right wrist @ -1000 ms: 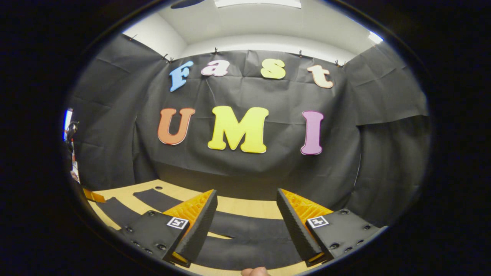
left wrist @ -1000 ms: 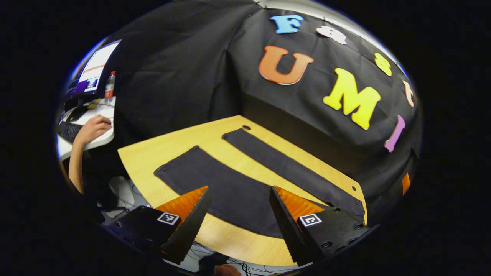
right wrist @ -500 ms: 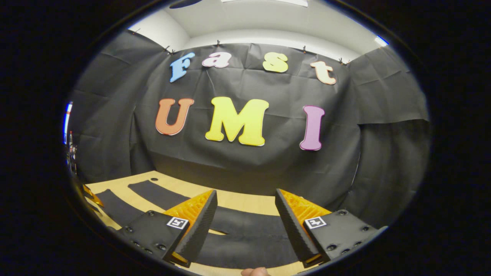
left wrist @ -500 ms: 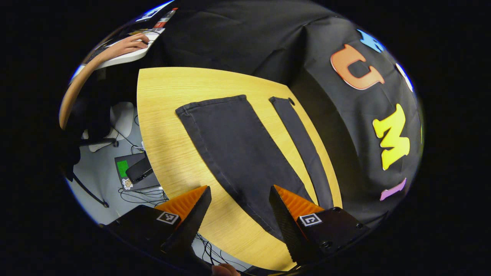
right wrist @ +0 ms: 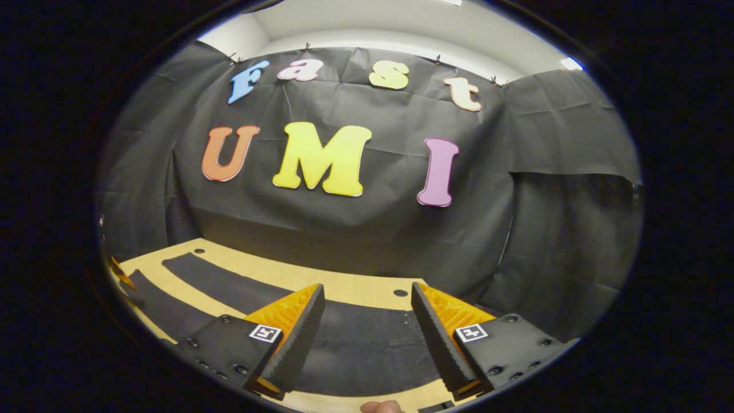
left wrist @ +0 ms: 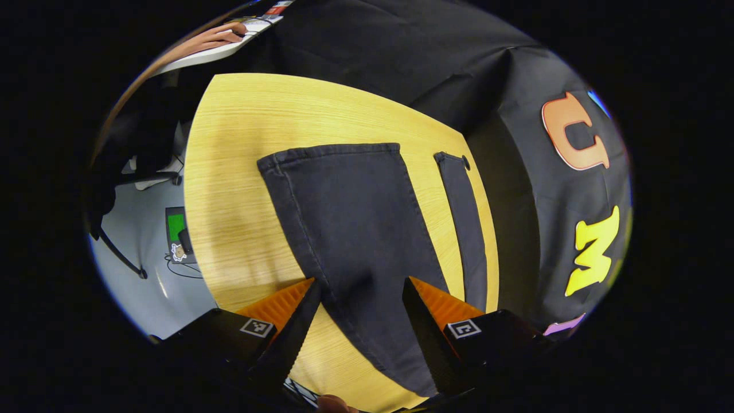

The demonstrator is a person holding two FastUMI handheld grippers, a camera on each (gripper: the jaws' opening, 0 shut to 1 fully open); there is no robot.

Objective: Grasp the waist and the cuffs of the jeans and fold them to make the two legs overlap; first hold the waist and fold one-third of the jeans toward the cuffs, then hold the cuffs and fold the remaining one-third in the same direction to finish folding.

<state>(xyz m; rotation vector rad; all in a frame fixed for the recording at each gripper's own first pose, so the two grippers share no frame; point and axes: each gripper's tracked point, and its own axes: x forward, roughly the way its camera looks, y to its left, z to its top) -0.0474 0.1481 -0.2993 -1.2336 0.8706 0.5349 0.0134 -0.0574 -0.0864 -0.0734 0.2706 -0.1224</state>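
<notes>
Dark denim jeans (left wrist: 350, 229) lie flat on the yellow wooden table (left wrist: 235, 172), legs spread apart in a V. In the left gripper view the near leg runs up to its cuff (left wrist: 330, 152), and the far leg (left wrist: 465, 223) lies beside it. My left gripper (left wrist: 359, 282) hangs open above the near leg, holding nothing. In the right gripper view the wide waist end of the jeans (right wrist: 367, 344) lies below my open right gripper (right wrist: 367, 287), which holds nothing. The far leg (right wrist: 223, 281) stretches away to the left.
The table's curved left edge drops to a grey floor with cables and a green-marked box (left wrist: 178, 226). A person's arm (left wrist: 209, 37) rests on a white desk beyond. Small holes (right wrist: 397, 292) mark the tabletop near the cloth wall.
The left gripper has tipped downward and moved in over the near leg, which now lies between its fingers. The right gripper view has shifted slightly, showing more of the waist end. Both stay open.
</notes>
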